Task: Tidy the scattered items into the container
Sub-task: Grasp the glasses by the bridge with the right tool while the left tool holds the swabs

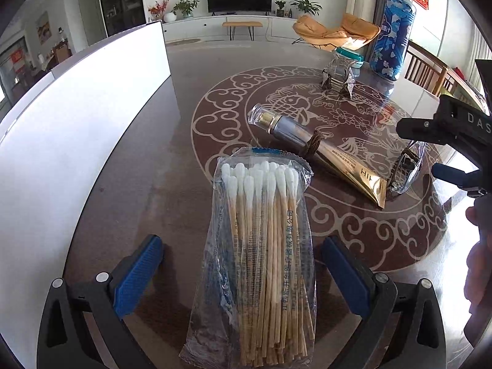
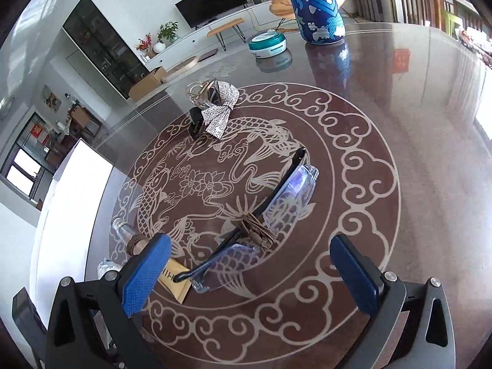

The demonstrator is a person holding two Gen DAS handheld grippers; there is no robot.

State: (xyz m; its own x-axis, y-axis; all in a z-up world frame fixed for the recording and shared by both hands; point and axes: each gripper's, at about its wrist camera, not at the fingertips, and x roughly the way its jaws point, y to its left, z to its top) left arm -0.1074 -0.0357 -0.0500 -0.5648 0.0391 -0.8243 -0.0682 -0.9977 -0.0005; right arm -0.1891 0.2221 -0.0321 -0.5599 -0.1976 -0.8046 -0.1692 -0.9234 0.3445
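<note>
A clear bag of cotton swabs lies on the table between the fingers of my open left gripper, with gaps on both sides. A white container stands at the left; it also shows in the right wrist view. A gold tube with a brown band lies beyond the swabs; its end shows in the right wrist view. Glasses lie between the fingers of my open right gripper. A rhinestone bow clip lies farther off.
A tall blue patterned bottle and a teal-and-white round jar stand at the far side of the table. The glossy brown table carries a fish pattern. My right gripper shows at the right edge of the left wrist view.
</note>
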